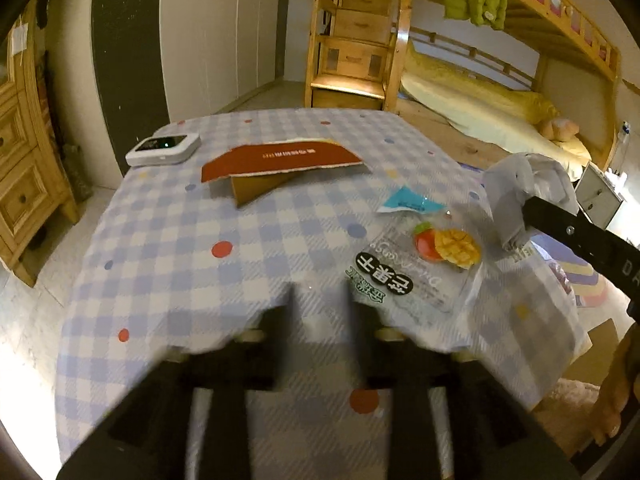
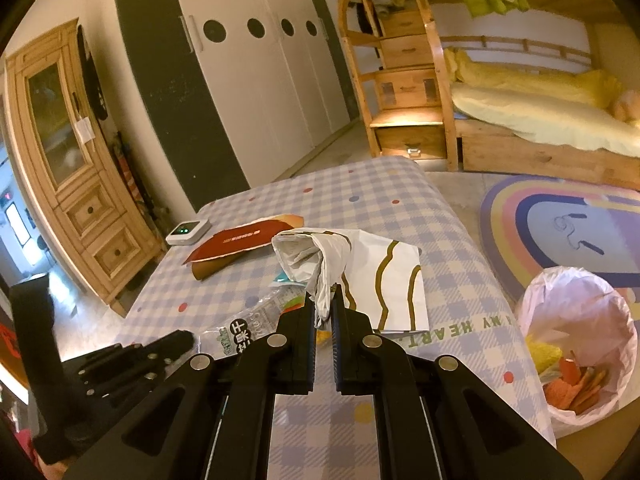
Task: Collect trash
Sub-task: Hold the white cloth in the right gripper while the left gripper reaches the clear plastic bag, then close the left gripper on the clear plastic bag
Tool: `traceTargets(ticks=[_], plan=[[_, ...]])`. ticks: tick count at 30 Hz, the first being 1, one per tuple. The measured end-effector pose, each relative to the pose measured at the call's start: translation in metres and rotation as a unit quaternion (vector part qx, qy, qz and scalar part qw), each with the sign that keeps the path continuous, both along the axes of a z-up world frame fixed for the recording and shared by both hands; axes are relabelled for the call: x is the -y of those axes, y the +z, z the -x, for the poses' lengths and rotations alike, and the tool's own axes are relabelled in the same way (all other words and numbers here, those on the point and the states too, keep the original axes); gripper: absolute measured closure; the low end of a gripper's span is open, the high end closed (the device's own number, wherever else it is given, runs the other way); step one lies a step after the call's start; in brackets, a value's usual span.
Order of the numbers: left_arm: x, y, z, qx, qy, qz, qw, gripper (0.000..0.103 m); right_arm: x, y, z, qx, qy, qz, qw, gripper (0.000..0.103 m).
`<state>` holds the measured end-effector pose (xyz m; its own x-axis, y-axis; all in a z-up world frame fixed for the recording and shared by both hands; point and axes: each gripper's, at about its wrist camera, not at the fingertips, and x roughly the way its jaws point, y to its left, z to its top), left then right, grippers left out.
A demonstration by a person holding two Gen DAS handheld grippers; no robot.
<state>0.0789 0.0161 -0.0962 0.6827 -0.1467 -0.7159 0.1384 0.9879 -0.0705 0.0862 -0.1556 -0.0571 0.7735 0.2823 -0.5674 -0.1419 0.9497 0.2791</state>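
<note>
My right gripper (image 2: pixel 323 308) is pinching a crumpled white paper bag (image 2: pixel 320 264) with brown lines; the jaws are pressed nearly together on a fold of it, and the rest of the bag lies bunched over the checked table (image 2: pixel 460 240). It has not gone anywhere yet.

My left gripper (image 1: pixel 318 300) is about half spread. The fingers (image 1: pixel 282 328) are blurred in its own view, and I see nothing between them but tablecloth, so I would call it empty, though the smear makes that less than certain.

The bin (image 2: pixel 580 340), lined with a white bag, stands on the floor just off the table's right edge. It already holds some scraps, orange and yellow, so part of the job looks done.

What is left, as far as I can see:
- the paper bag in my right gripper, to go over the table edge into the bin;
- the clear mango wrapper (image 1: pixel 424 264) just right of my left gripper;
- the small blue packet (image 1: pixel 408 200) just beyond it;
- the red card (image 1: pixel 280 158) and the brown card under it, farther up the table.

The white device (image 1: pixel 163 149) with the green light near the far left corner looks like no trash, and I would leave it.

I judge the task well under way but with most of the table still to clear.
</note>
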Motion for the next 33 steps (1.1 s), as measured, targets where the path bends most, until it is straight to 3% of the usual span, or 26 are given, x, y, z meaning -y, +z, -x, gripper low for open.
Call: traceTargets(ticks=[3,6,10,15,17,21,28,33], plan=[[0.000,-0.001,-0.004,-0.005,-0.003,0.001,1.0000,0.060,-0.002,-0.009,-0.007,-0.034,-0.001,0.009,0.999,0.096],[-0.008,-0.001,-0.011,-0.015,0.003,0.023,0.9996,0.060,-0.011,-0.034,-0.022,-0.113,-0.005,0.043,0.993,0.096],[-0.015,-0.002,-0.016,-0.023,-0.004,0.041,0.9989,0.060,-0.027,-0.033,-0.019,-0.100,-0.006,0.097,0.990,0.097],[-0.014,-0.005,-0.021,-0.028,-0.019,0.035,0.9988,0.060,-0.045,-0.035,-0.019,-0.085,0.025,0.118,0.989,0.096],[-0.017,-0.005,-0.021,-0.032,-0.021,0.045,0.9982,0.060,-0.045,-0.035,-0.020,-0.083,0.028,0.119,0.989,0.096],[-0.019,-0.005,-0.025,-0.045,-0.039,0.086,0.9945,0.074,-0.048,-0.036,-0.022,-0.084,0.032,0.114,0.989,0.096],[-0.008,0.004,-0.024,-0.034,-0.077,0.136,0.9871,0.079,-0.047,-0.035,-0.022,-0.087,0.039,0.101,0.990,0.096],[-0.002,-0.006,-0.031,-0.056,-0.046,0.095,0.9929,0.082,-0.045,-0.035,-0.023,-0.090,0.042,0.089,0.991,0.096]])
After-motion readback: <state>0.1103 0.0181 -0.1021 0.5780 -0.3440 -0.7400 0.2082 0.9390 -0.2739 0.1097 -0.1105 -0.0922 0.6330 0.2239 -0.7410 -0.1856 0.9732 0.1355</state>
